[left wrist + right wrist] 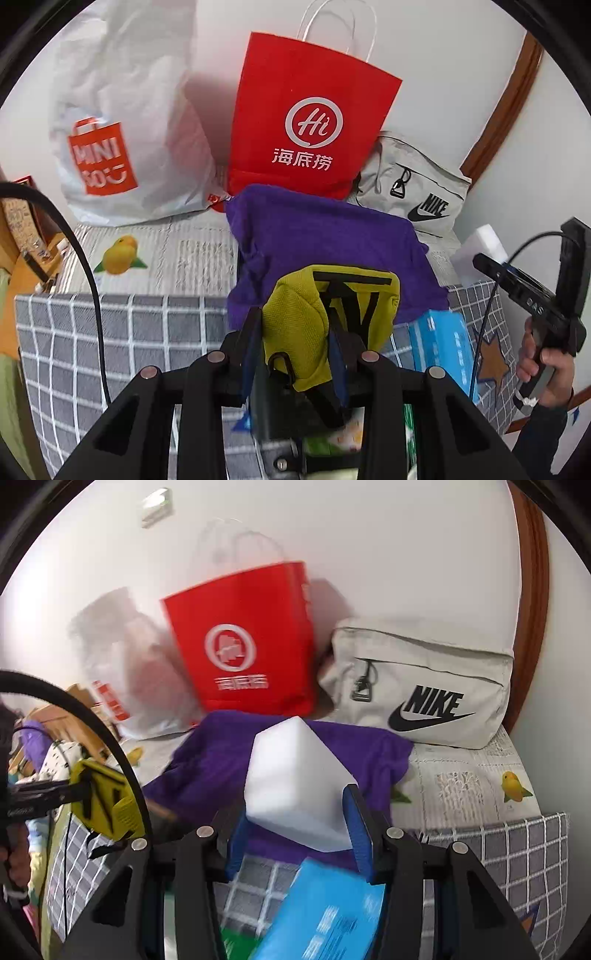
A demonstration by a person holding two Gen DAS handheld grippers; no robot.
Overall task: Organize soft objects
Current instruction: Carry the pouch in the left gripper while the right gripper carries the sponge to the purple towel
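Two grips, two risks. Left wrist view: the left gripper [295, 332] pinches a yellow pouch [314, 314] in front of the red paper bag [310, 118] — its loose end could snag the purple cloth [317, 236]. Right wrist view: the right gripper [295, 823] squeezes a white foam block [295, 775] in front of that bag — held at one corner, it may twist free.

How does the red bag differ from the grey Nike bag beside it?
The red bag is stiff paper, standing upright with thin white handles; the grey Nike bag is soft cloth, slumped low, closed with zips. The red one carries a white round logo, the grey one a black logo. Both rest against the wall.
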